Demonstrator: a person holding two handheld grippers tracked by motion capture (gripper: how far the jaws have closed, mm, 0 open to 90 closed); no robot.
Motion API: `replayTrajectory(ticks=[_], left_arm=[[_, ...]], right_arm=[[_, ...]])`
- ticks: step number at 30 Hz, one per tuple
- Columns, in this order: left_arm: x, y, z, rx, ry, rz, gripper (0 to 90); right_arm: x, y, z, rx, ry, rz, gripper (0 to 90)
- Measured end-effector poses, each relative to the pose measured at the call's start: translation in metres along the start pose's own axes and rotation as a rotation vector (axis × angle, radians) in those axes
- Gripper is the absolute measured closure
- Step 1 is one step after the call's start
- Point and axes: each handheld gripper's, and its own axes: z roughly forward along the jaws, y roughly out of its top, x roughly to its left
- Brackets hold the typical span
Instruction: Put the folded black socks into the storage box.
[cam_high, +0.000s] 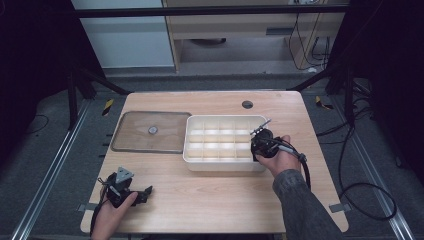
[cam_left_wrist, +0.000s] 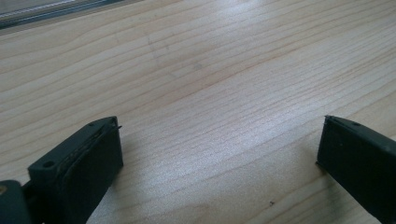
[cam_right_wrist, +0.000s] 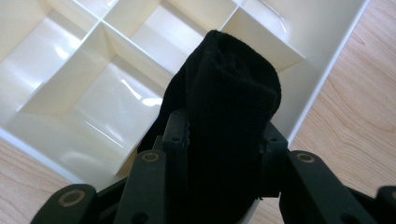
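The right gripper (cam_right_wrist: 224, 154) holds what looks like a rolled black sock (cam_right_wrist: 229, 116) in its fingers; lower it squarely into the divided tray's (cam_high: 192, 159) three-o'clock compartment. The left gripper (cam_left_wrist: 219, 154) idles, fingers wide.

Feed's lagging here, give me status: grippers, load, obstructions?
Right gripper shut on rolled black cloth, above white divided tray, right end. Left gripper open, low over bare table. Compartments below look empty.
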Motion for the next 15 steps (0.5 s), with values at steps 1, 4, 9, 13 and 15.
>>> replayTrajectory(ticks=[1,4,9,13,15], left_arm=[[0.0000,0.0000,0.0000,0.000,0.000,0.001,0.0],[-0.0001,0.0000,0.0000,0.000,0.000,-0.001,0.0],[-0.0001,0.0000,0.0000,0.000,0.001,0.000,0.0],[-0.0002,0.0000,0.0000,0.000,0.001,0.000,0.0],[-0.0002,0.0000,0.0000,0.000,0.001,-0.001,0.0]], right_arm=[[0.0003,-0.0002,0.0004,0.002,0.001,-0.001,64.3],[0.0009,-0.0014,0.0018,0.005,0.003,-0.009,64.2],[0.0009,-0.0016,0.0021,0.011,0.008,-0.005,64.0],[0.0001,-0.0011,0.0024,0.014,0.015,0.002,63.5],[-0.0014,-0.0010,0.0022,0.015,0.023,0.003,62.9]])
